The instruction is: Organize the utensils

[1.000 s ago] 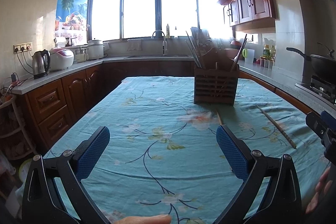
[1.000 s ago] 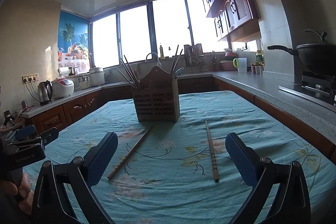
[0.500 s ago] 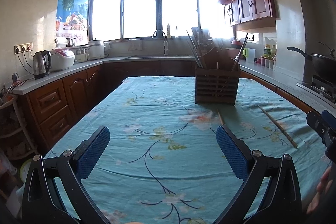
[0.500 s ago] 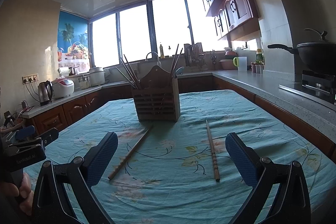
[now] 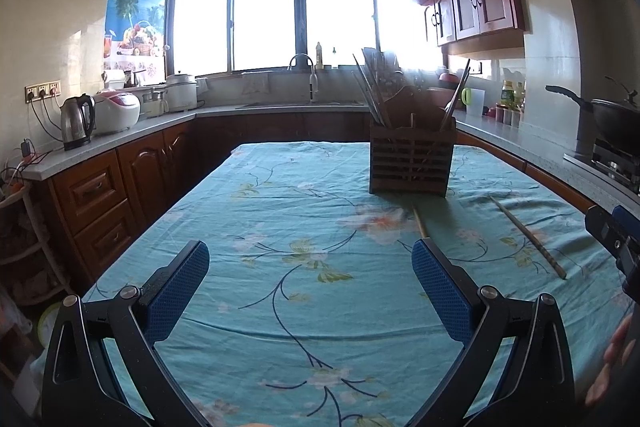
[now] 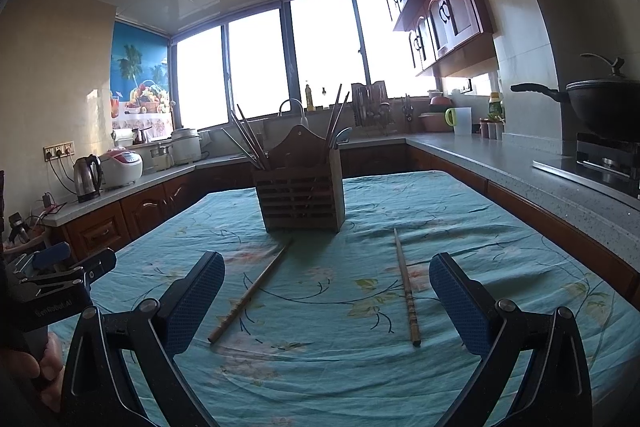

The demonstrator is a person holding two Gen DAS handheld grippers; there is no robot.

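Your right gripper [image 6: 326,297] is spread wide above the tablecloth [image 6: 460,227]; two loose chopsticks lie between its fingers, the left chopstick [image 6: 250,293] angled, the right chopstick [image 6: 406,287] nearly straight. Your left gripper [image 5: 310,275] is also spread, holding nothing. Beyond both chopsticks, the wooden holder [image 6: 300,201] stands upright with several chopsticks inside.

Much is cut off or washed out

From my left gripper, its right finger [image 5: 440,291] hides the near end of one chopstick [image 5: 420,223], and my right gripper [image 5: 612,239] is clipped by the frame edge. The holder [image 6: 300,199] hides the lower parts of its utensils. Window [image 6: 320,55] glare blanks the view outside, and the counter bottles [image 5: 510,91] are too small to read.
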